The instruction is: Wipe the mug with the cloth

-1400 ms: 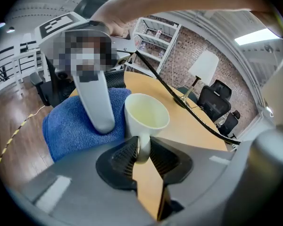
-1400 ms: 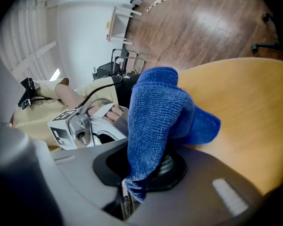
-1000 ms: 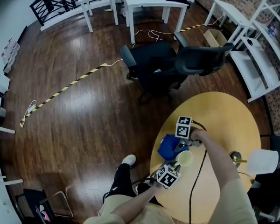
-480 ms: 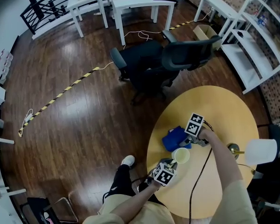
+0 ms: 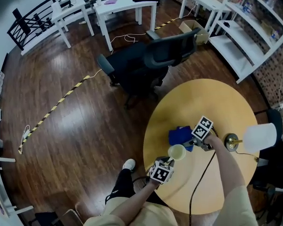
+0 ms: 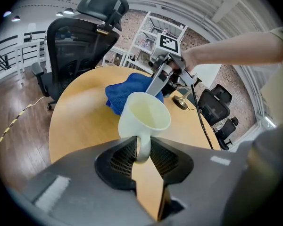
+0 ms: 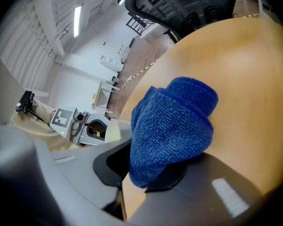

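A pale yellow mug (image 6: 144, 117) is held by its handle in my left gripper (image 6: 142, 152), which is shut on it, the mug's mouth tilted up. In the head view the mug (image 5: 177, 151) hangs over the round wooden table (image 5: 226, 102), just beyond my left gripper (image 5: 166, 163). A bunched blue cloth (image 7: 172, 121) is clamped in my right gripper (image 7: 153, 175). The cloth (image 5: 180, 136) sits right behind the mug, close to its far side, with my right gripper (image 5: 191, 144) beside it. From the left gripper view the cloth (image 6: 120, 92) shows behind the mug.
A lamp with a white shade (image 5: 259, 138) and brass base (image 5: 232, 141) stands on the table's right side. A black cable (image 5: 200, 173) runs across the table top. A black office chair (image 5: 146, 62) stands beyond the table's far edge.
My right gripper has carried the blue cloth from the mug's left round to its far right side. The mug and left gripper have stayed near the table's front edge.
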A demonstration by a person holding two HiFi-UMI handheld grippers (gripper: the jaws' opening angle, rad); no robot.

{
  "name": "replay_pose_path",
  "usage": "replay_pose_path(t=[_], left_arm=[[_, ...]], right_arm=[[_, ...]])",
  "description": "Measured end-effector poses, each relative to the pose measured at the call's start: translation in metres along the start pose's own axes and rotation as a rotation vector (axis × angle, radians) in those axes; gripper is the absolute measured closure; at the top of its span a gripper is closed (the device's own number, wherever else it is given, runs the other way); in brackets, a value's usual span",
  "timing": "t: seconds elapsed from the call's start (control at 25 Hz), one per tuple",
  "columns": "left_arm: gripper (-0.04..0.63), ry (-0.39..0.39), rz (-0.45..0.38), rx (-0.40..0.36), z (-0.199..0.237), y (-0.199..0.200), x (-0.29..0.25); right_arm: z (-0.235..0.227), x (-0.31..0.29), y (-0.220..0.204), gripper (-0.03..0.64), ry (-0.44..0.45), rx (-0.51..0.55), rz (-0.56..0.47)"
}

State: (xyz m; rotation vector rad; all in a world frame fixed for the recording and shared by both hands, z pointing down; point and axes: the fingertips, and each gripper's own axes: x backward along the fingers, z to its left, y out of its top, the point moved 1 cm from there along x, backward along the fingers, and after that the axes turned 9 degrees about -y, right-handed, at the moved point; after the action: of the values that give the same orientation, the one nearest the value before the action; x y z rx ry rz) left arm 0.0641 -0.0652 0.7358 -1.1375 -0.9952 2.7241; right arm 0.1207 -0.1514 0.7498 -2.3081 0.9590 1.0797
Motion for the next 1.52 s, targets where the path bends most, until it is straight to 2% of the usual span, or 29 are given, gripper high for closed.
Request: replay_pose_path(t=[0.4, 0.68, 0.96, 1.52], left_arm=[[0.520, -0.035, 0.035, -0.030, 0.000, -0.005, 0.002], [0.525, -0.051, 0.053, -0.024, 0.000, -0.009, 0.002], [0.529, -0.059, 0.067, -0.045, 0.001, -0.015, 0.002], [0.534, -0.054, 0.060, -0.039, 0.001, -0.012, 0.003]], right_arm=[[0.018, 0.012, -0.030, 0.560, 0.021, -0.086, -0.266], [0.030, 0.009, -0.049, 0.560, 0.018, -0.105, -0.418], [0.039, 0.003, -0.058, 0.560, 0.047, -0.179, -0.557], [0.054, -0.007, -0.068, 0.560, 0.023, -0.248, -0.702]])
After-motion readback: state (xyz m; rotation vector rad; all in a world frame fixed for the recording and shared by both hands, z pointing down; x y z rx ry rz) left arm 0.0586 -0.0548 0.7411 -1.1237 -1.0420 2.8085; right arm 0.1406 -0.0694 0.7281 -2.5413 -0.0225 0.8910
